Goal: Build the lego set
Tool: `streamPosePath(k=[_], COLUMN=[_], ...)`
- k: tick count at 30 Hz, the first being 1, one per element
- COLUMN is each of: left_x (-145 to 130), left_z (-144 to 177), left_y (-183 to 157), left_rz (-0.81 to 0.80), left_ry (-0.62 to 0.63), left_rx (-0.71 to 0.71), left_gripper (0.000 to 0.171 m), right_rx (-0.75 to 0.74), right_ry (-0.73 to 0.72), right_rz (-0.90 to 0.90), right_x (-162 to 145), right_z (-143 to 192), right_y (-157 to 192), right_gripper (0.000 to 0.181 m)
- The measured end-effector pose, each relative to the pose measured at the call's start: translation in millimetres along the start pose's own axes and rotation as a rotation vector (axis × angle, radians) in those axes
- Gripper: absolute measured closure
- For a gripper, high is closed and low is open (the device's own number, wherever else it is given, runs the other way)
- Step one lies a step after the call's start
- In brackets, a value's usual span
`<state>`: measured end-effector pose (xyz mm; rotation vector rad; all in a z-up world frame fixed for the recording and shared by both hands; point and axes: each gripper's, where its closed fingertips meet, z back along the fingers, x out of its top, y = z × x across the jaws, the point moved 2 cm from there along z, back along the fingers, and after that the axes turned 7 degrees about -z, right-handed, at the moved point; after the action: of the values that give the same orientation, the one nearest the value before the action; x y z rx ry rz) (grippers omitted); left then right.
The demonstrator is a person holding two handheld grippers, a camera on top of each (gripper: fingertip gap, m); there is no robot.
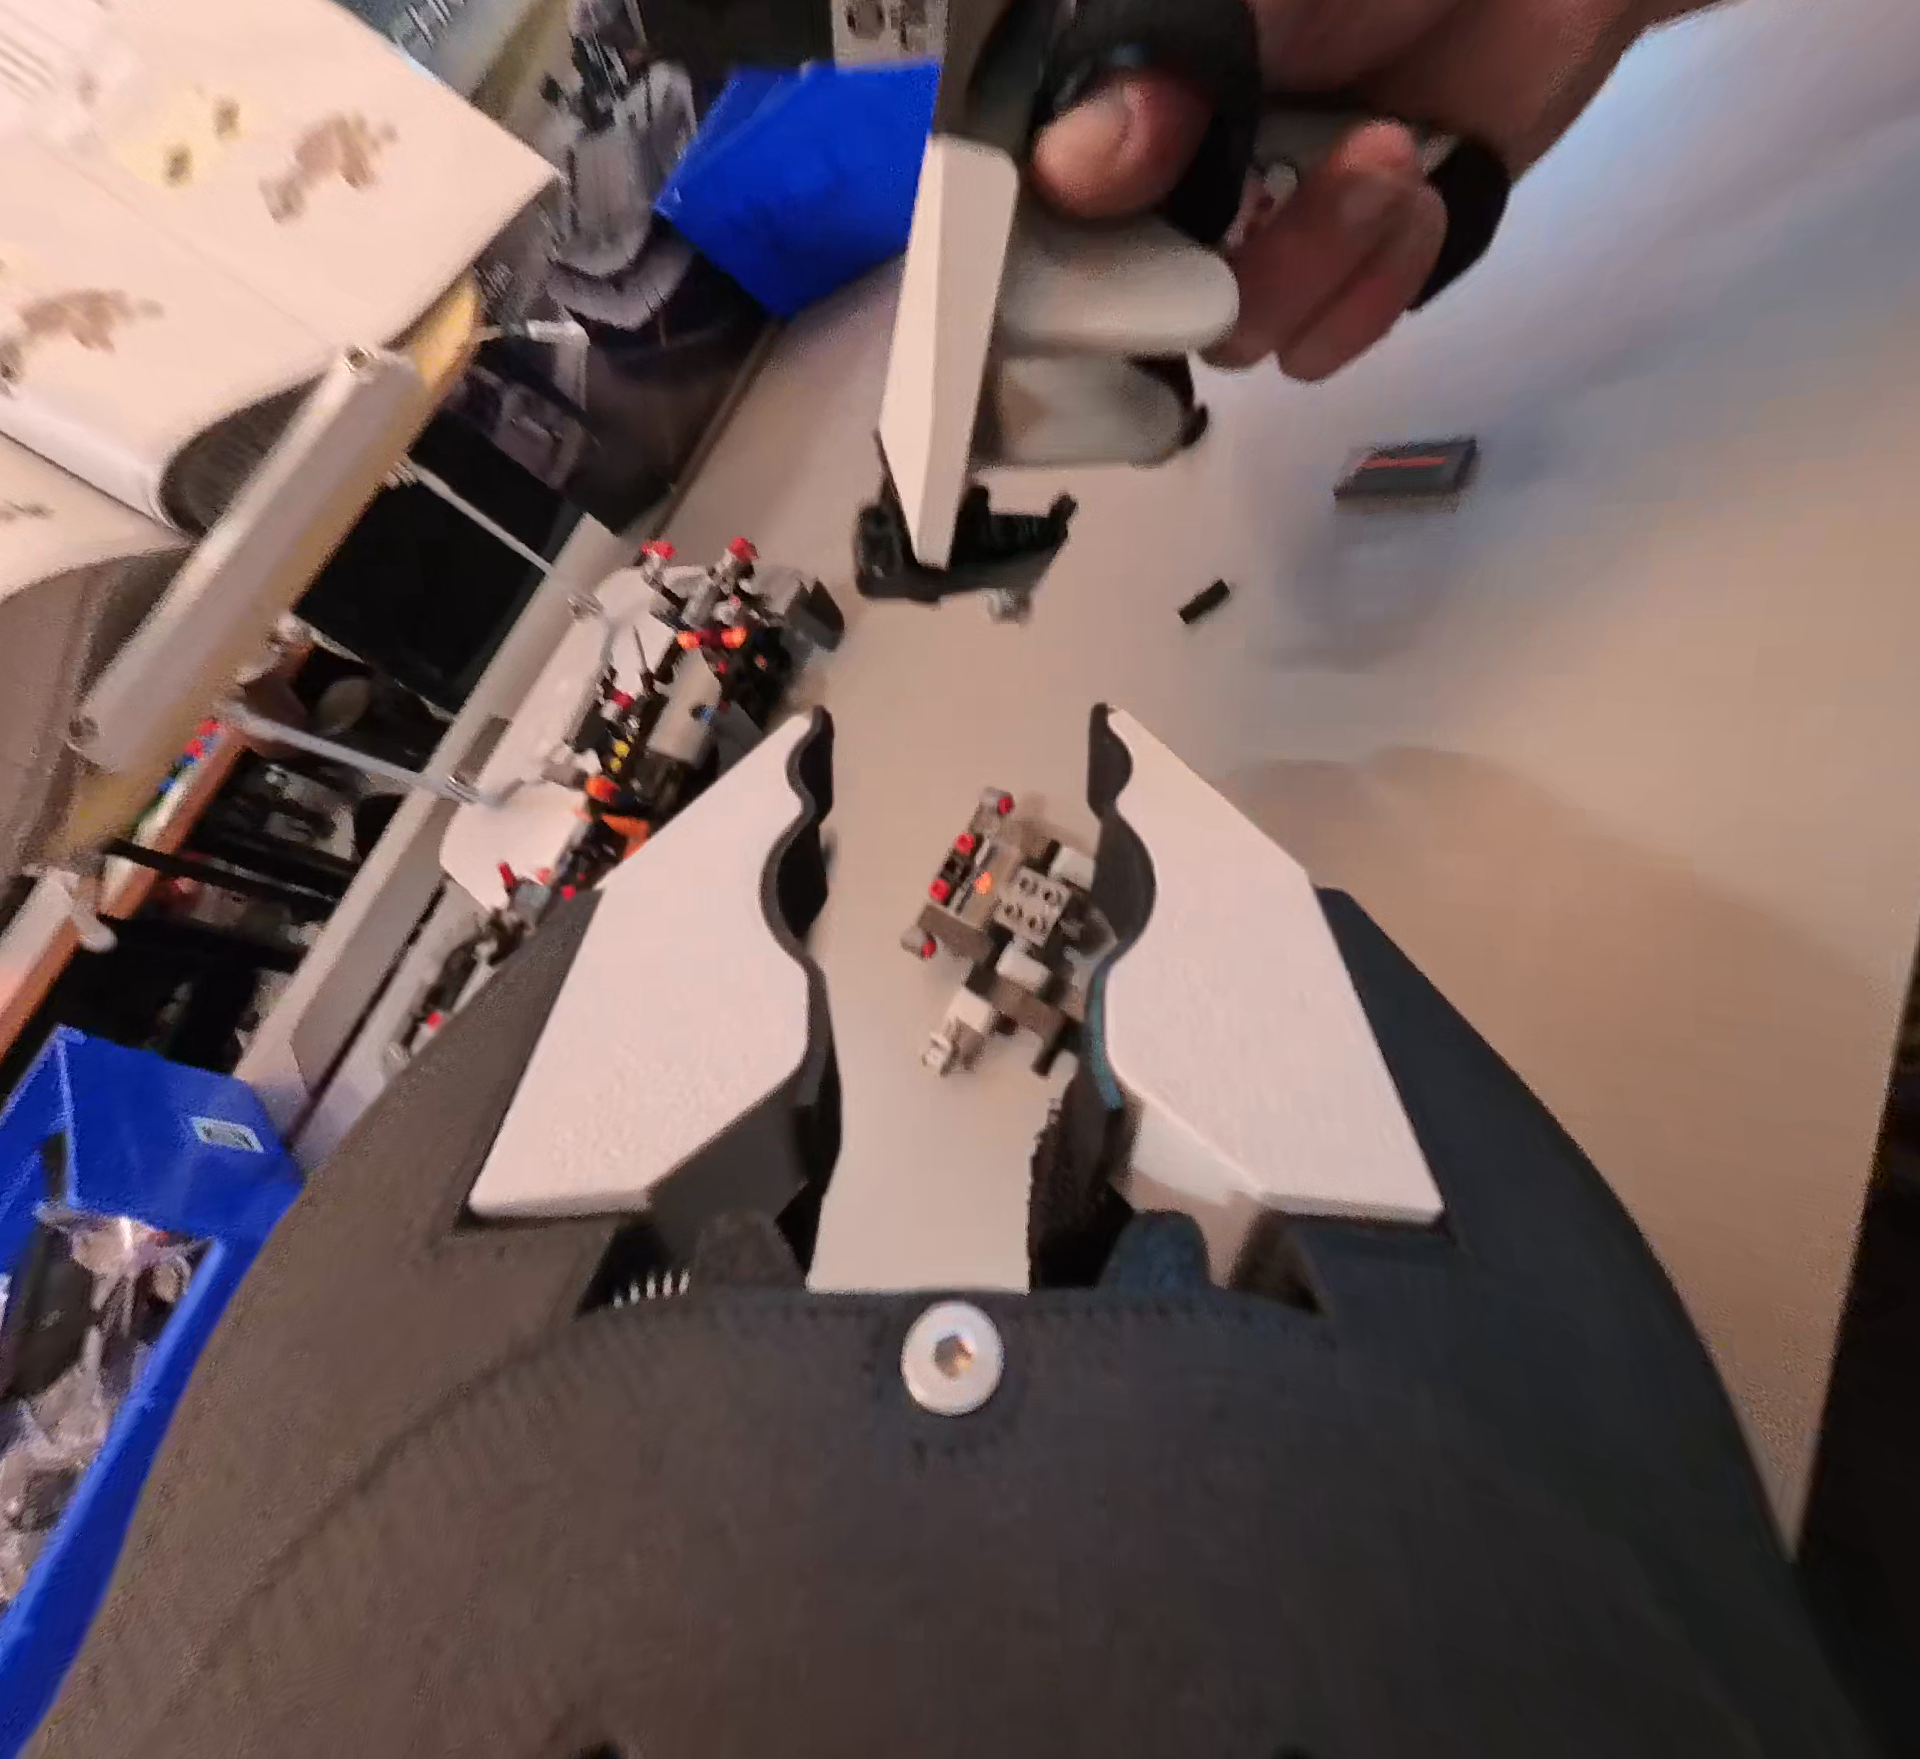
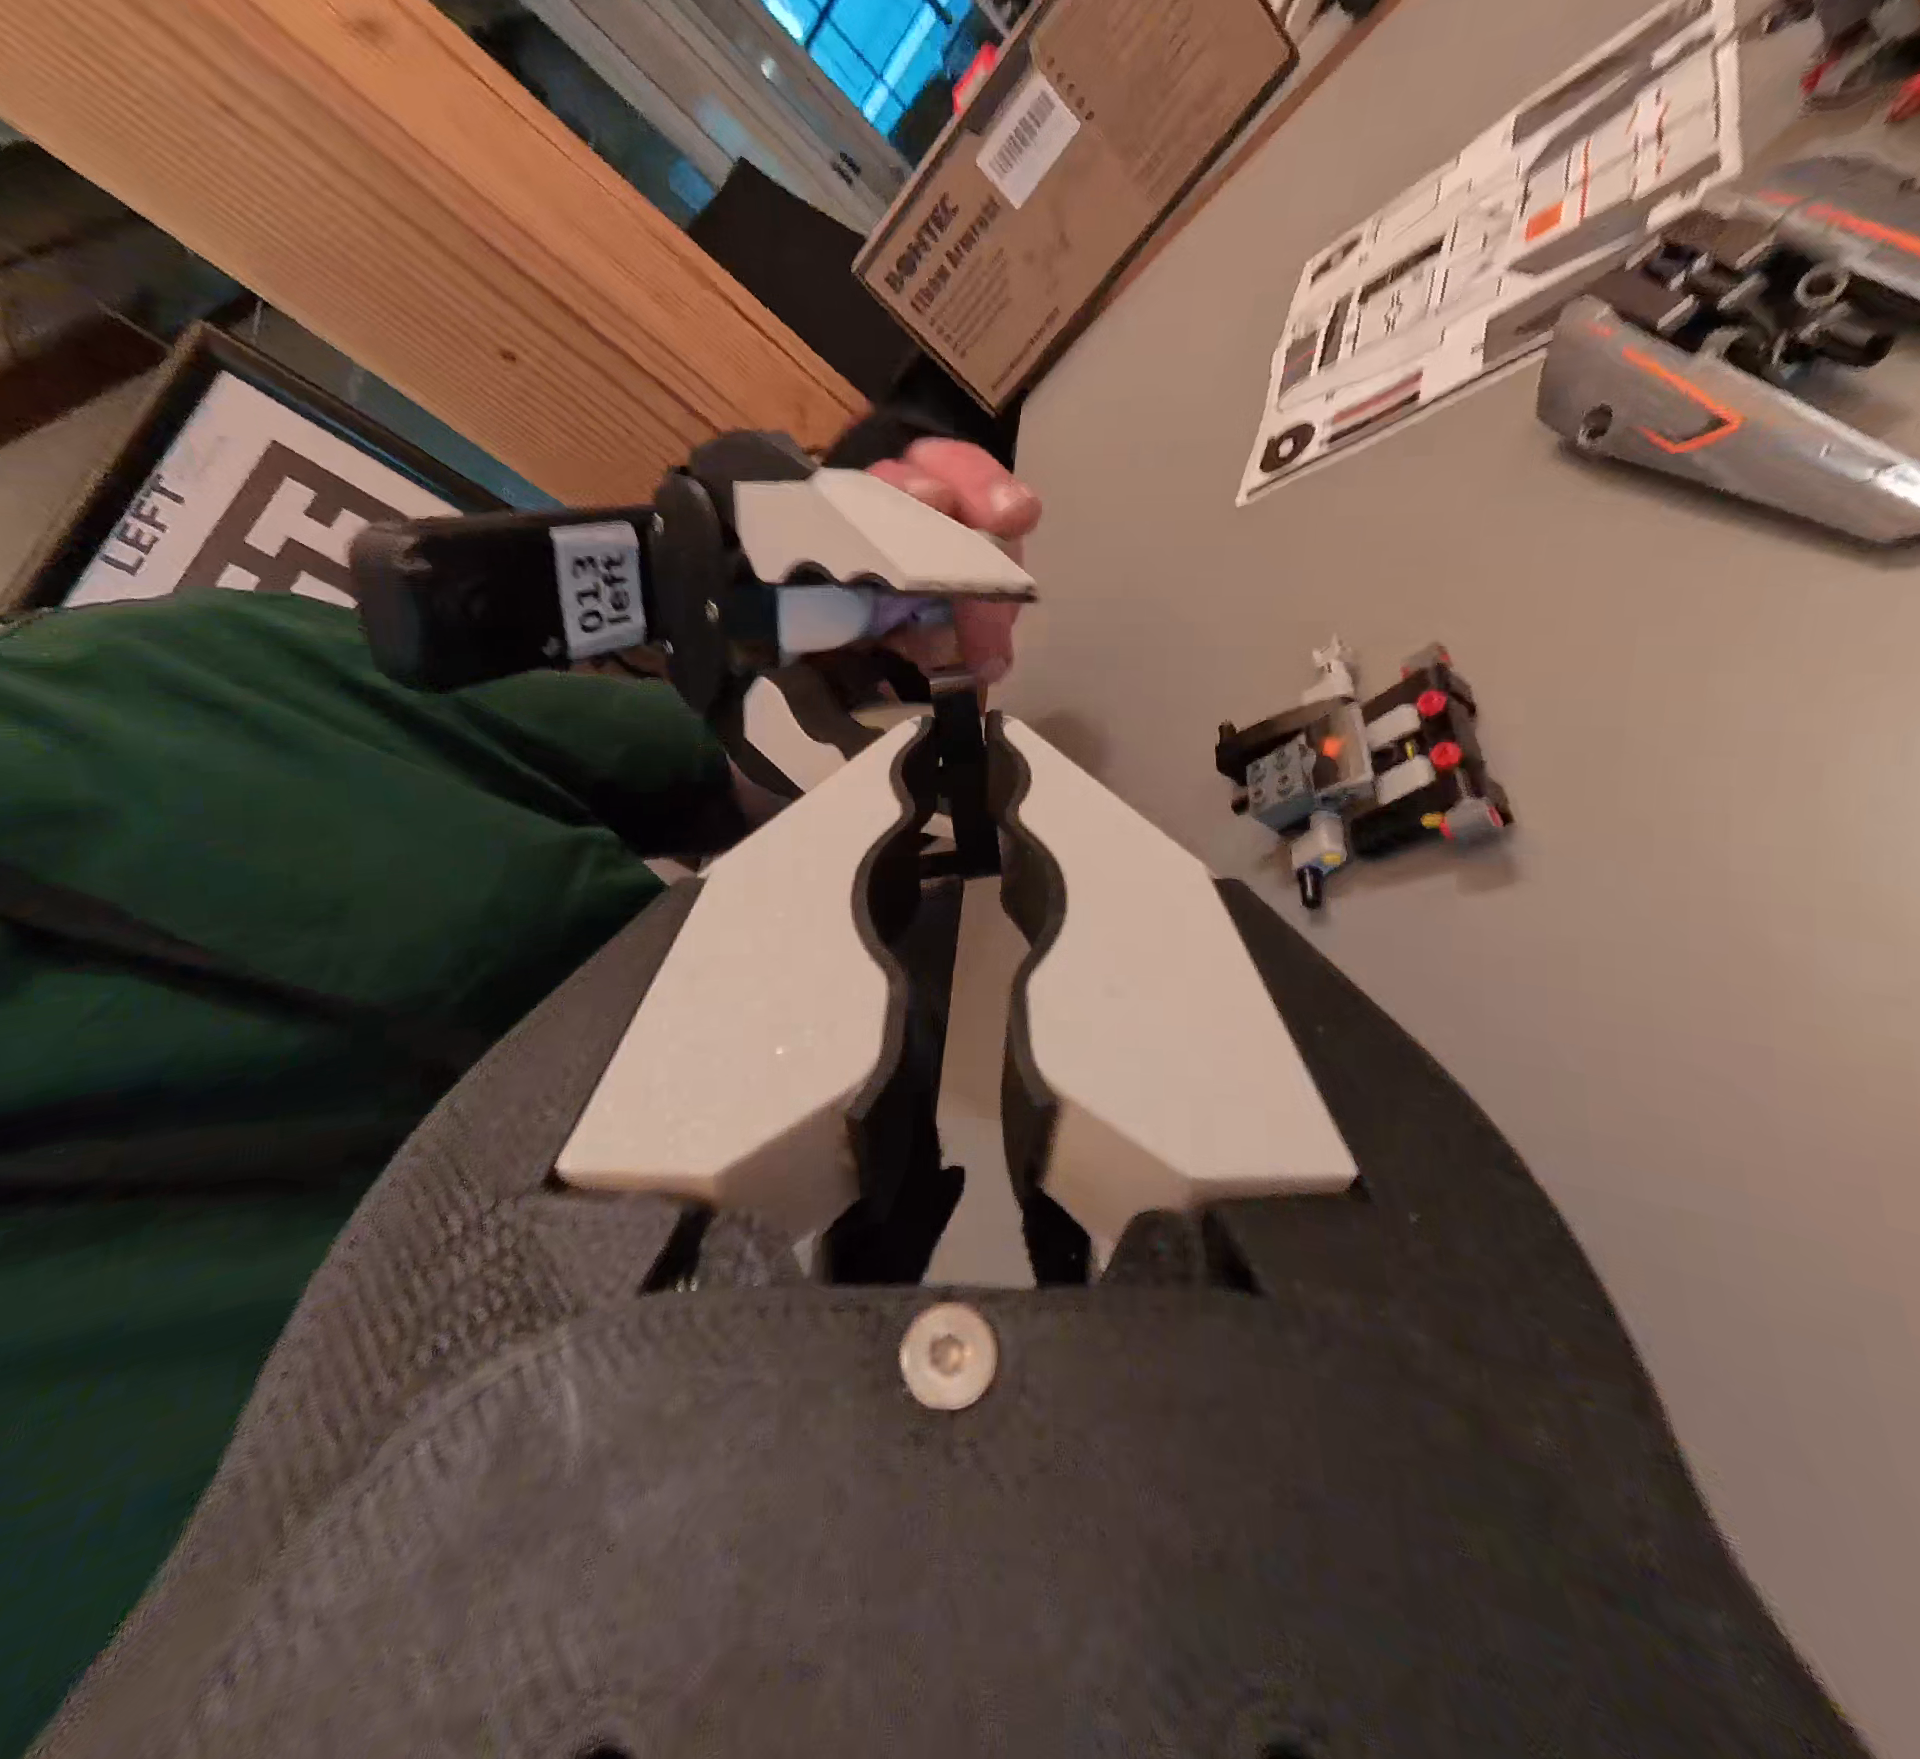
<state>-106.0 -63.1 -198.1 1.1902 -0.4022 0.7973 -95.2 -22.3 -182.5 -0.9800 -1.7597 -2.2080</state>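
Much of the left wrist view is smeared by motion, so the long lego build (image 1: 665,733) at the table (image 1: 1558,670) edge reads only as black beams with red and orange specks, and the open booklet (image 1: 208,182) beyond it is too blurred to make out. Taking the small grey lego assembly (image 1: 1003,920) as the mark: it lies flat on the table, framed between the fingers of the left gripper (image 1: 961,743), whose jaws stand wide apart with nothing in them; whether the gripper hangs above the assembly or sits level with it I cannot tell. Beyond the assembly the right gripper (image 1: 940,546), gripped by a bare hand (image 1: 1351,151), points down over a dark lego piece (image 1: 966,546) that its finger half hides. The right wrist view settles that: the right gripper (image 2: 961,722) has its jaws drawn narrow onto a thin black lego piece (image 2: 961,774), though what shape the piece has stays hidden between the pads. That view alone shows the assembly (image 2: 1361,774) clearly, well off to one side, and farther past it a sticker sheet (image 2: 1507,223) and a grey car body (image 2: 1745,379) with orange lines, cut off at the frame edge. The left gripper (image 2: 997,582) shows there only side-on, before a green sleeve (image 2: 312,826).
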Motion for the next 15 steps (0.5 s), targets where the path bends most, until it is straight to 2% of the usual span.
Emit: streamPosePath(k=[4, 7, 9, 15], left_x=[16.7, 21.2, 23.1, 19.9], left_z=[-2.4, -2.7, -2.1, -6.0], left_y=[3.5, -7.4, -14.3, -28.5], left_rz=[-0.061, -0.178, -0.243, -0.26], left_ry=[-0.038, -0.038, -0.037, -0.025], left_rx=[-0.027, -0.094, -0.118, -0.166], left_gripper=[0.128, 0.138, 0.152, 0.151], right_rx=[0.023, 0.022, 0.035, 0.044], right_ry=[0.148, 0.235, 0.294, 0.423], right_rz=[-0.043, -0.049, -0.059, -0.066], right_x=[-15.0, -21.0, -25.5, -36.0], right_z=[-1.5, -2.1, -3.5, -7.1], right_y=[-2.7, -1.1, 1.2, -1.9], right_gripper=[0.175, 0.175, 0.175, 0.175])
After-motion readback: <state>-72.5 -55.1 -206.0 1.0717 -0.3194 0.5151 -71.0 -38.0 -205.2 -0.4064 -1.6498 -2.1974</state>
